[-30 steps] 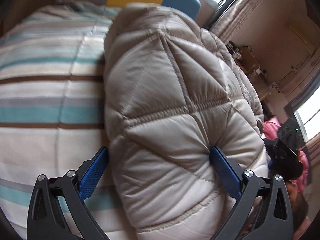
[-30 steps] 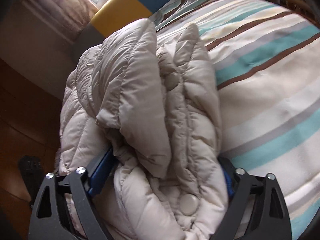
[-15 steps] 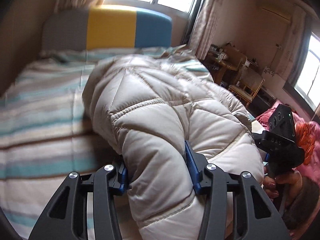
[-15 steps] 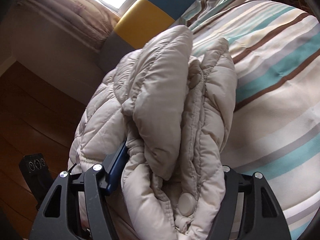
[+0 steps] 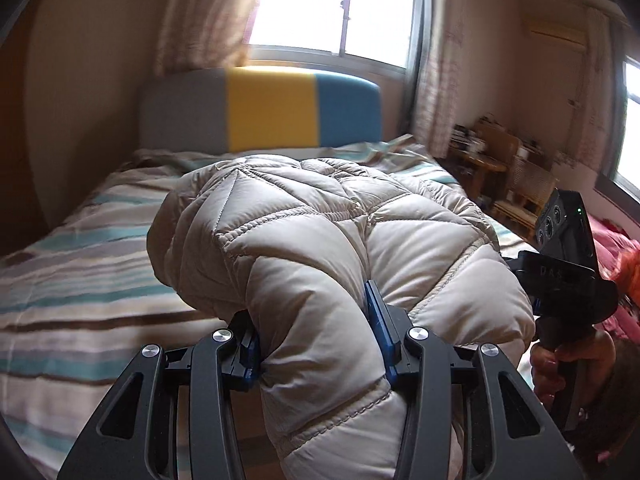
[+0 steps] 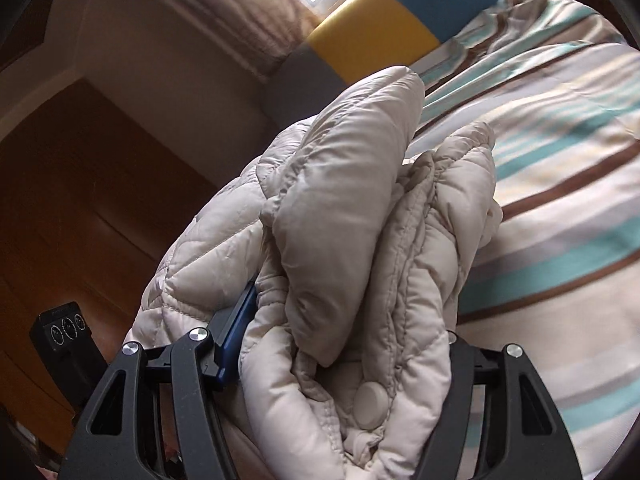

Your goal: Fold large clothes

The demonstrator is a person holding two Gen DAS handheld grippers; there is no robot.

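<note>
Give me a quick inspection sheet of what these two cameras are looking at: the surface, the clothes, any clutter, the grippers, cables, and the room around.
Surface: bed with a striped cover in teal, brown and cream.
Job's things: one puffy beige quilted jacket, bunched up, one end on the bed, the near end lifted by both grippers.
Clutter: pink and orange cloth at the right edge.
Grippers: left gripper shut on a thick roll of jacket; right gripper shut on folded layers near a snap button.
Cables: nothing seen.
Surroundings: grey, yellow and blue headboard, bright window with curtains, wooden desk with small items, wooden wardrobe.
</note>
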